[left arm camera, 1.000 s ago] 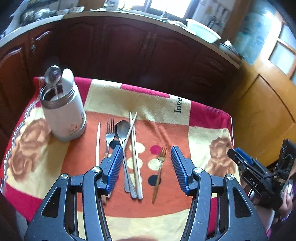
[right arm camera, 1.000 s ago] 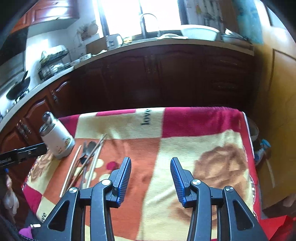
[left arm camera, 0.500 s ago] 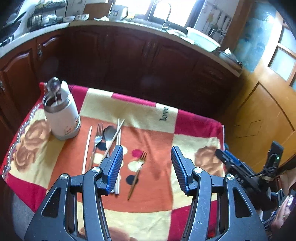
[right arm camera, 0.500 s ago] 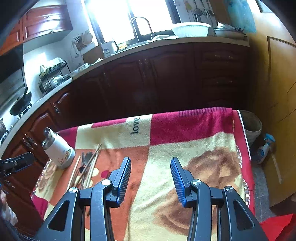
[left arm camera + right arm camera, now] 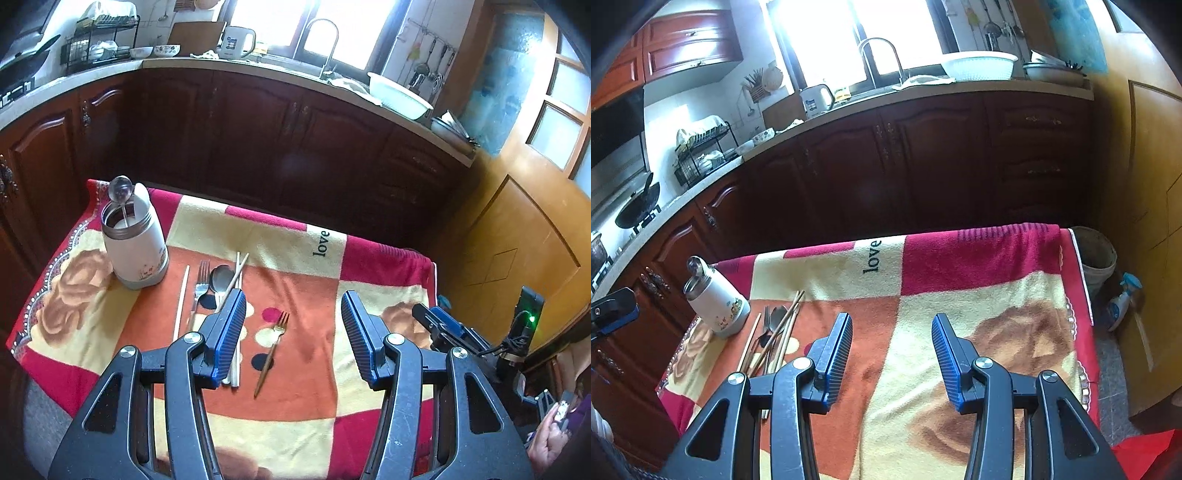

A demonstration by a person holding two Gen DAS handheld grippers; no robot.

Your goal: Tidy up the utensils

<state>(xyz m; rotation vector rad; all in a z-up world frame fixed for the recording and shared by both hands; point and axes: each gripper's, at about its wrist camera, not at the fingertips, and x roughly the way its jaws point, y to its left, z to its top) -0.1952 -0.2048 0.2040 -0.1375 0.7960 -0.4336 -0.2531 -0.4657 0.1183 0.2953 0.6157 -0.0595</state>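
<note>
Near the worktop's left edge, beside the upright white canister [image 5: 135, 243] holding two spoons, the gold fork [image 5: 272, 352] lies flat, tines toward the far edge, while the left claw [image 5: 293, 332] and right claw [image 5: 891, 354] hover apart, empty.

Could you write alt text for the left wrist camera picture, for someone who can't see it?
An open, empty left gripper hovers above a patterned blanket where forks, a spoon and chopsticks lie beside a white canister holding two spoons. Dark kitchen cabinets stand behind.
</note>
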